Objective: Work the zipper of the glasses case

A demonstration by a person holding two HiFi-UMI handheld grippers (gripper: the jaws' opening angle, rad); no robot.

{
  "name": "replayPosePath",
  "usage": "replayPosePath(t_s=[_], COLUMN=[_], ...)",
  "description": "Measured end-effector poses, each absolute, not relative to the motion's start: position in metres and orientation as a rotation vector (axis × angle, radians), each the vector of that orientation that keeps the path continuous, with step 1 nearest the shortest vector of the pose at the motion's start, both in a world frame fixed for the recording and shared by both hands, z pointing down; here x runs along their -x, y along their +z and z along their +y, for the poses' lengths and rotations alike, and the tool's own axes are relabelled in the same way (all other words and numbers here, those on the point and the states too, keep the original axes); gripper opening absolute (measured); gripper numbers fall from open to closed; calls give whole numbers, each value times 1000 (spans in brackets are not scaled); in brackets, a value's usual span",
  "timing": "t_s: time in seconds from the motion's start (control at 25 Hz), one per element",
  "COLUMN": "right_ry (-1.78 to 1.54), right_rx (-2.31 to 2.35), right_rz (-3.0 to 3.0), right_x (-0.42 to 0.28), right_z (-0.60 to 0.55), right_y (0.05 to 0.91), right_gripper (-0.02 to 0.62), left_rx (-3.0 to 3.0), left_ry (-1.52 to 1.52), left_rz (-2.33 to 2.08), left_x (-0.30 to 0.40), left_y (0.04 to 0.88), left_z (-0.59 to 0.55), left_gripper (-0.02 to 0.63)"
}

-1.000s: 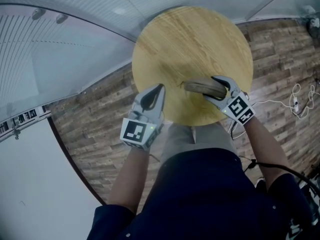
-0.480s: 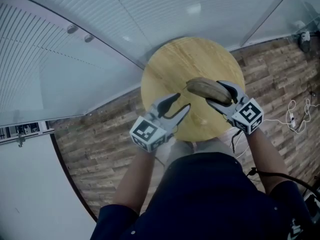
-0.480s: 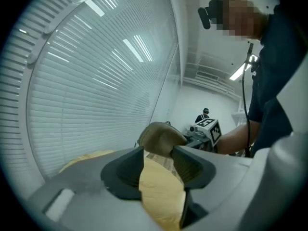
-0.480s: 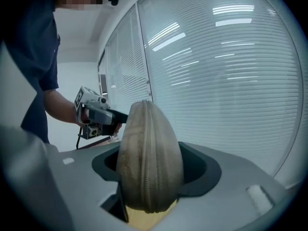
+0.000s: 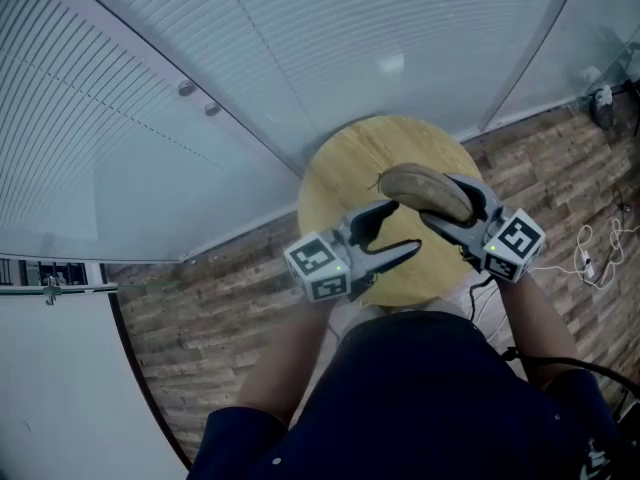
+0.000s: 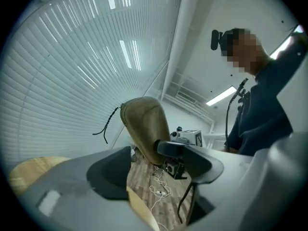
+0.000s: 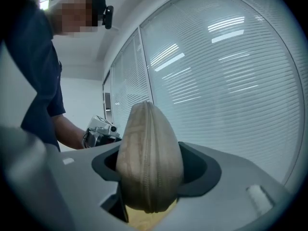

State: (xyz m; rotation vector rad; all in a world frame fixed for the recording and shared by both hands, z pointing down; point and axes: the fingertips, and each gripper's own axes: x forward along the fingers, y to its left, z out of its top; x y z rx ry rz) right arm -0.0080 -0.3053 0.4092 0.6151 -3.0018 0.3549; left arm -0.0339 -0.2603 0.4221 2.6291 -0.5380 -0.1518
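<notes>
A tan zipped glasses case (image 5: 425, 192) hangs in the air above the round wooden table (image 5: 335, 168), with my right gripper (image 5: 440, 204) shut across its middle. In the right gripper view the case (image 7: 149, 153) fills the gap between the jaws, zipper seam facing the camera. My left gripper (image 5: 402, 229) stands open just left of and below the case, its jaws having just been opening, with nothing pressed between them. In the left gripper view the case (image 6: 144, 126) rises ahead of the open fingers (image 6: 185, 155), and its dark pull cord (image 6: 107, 126) dangles off the top end.
A glass wall with horizontal blinds (image 5: 200, 58) curves behind the table. Wood-plank floor (image 5: 200, 288) surrounds it, with white cables (image 5: 590, 258) lying at the right. The person's dark-clothed body (image 5: 420, 398) is close to the table's near edge.
The right gripper has lifted the case off the table. The left gripper rose, swung right toward the case and went from shut to wide open.
</notes>
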Motion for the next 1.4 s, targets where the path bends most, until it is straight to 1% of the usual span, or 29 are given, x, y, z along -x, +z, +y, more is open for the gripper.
replayPosePath(t_s=[0.28,0.48,0.72,0.88,1.0,1.24,1.4], right_ry=[289,336,313,332,358,340,367], right_rx=[-441,-347,-211,-166,-143,-159,-213], right_rz=[-3073,-3148,-3175,-3193,-3196,-3131,-3073], right_x=[28,47,68,80,83,95,70], right_z=[-287,-274,-258,-253,-252,-252,-260], right_y=[390,378,372,372,374,386,402], right_gripper=[304,304,304,304,304,317,325], left_rx=[-2680,-2712,-2766,-2796,-2831,-2830,-2890], left_ry=[-290,-358,-373,-394,-361,-247,-80], left_rz=[-537,-518,-477,-461,-478,-526,-552], left_x=[43,49,48,52,51,63,74], left_y=[384,363,346,338,337,344,362], left_z=[-268,-269,-266,-261,-261,-267,-267], left_gripper=[350,354,356,368,373,359,357])
